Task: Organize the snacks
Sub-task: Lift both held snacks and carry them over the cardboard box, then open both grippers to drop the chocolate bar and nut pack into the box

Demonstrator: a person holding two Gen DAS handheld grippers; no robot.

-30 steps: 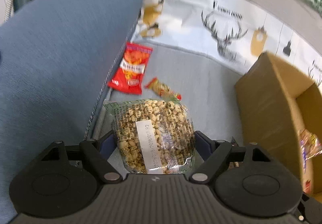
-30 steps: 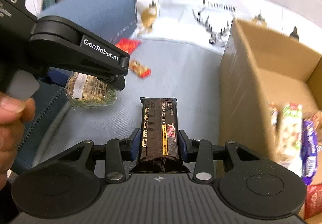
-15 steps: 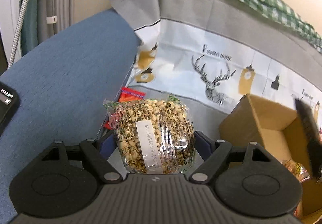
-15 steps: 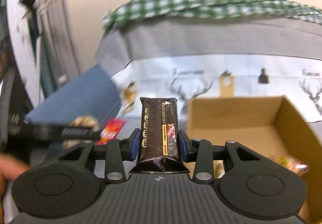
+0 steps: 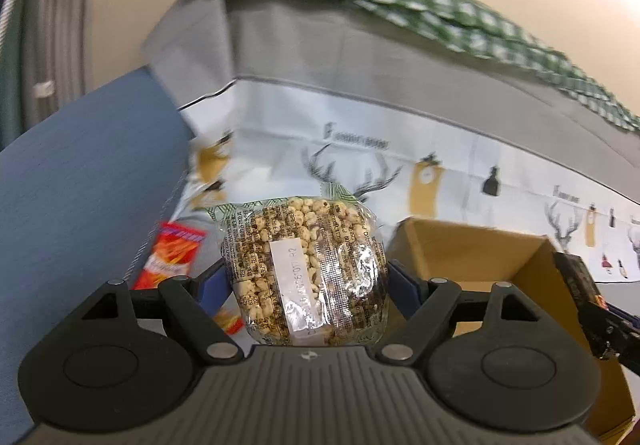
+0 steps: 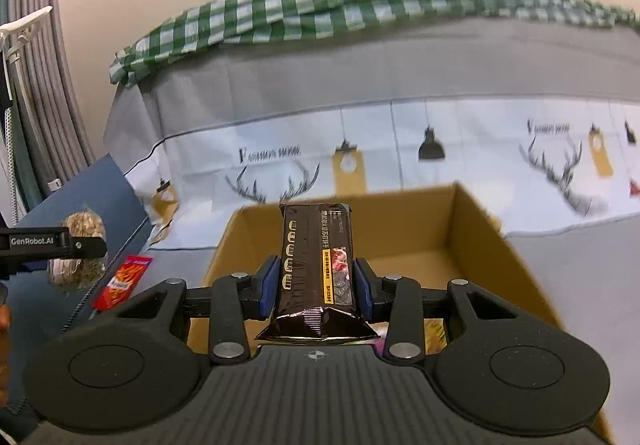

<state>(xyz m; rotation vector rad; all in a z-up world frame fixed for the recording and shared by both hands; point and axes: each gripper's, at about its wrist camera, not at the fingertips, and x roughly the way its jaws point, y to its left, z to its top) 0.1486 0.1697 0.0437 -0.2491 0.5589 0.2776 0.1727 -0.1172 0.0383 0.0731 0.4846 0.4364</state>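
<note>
Left gripper (image 5: 306, 281) clamped on cereal bag (image 5: 306, 273) left of box (image 6: 432, 245), right gripper (image 6: 316, 283) clamped on dark bar (image 6: 316, 257) above box, red packet (image 6: 122, 277) left of box.

The clear-wrapped puffed-grain snack pack (image 5: 306, 271) shows pale tan and brown kernels, a white label strip and green-patterned corners. The long dark brown snack bar wrapper (image 6: 318, 271) carries gold lettering and a yellow band. The open cardboard box (image 6: 476, 229) is plain tan-brown. The flat red packet (image 5: 170, 259) bears orange, possibly printed chips, blurred. The draped cloth (image 6: 400, 141) is grey over white, printed with antlers, black lamps and mustard tags. The checked fabric (image 6: 320, 9) is green and white. The padded surface (image 5: 80, 181) is blue.
</note>
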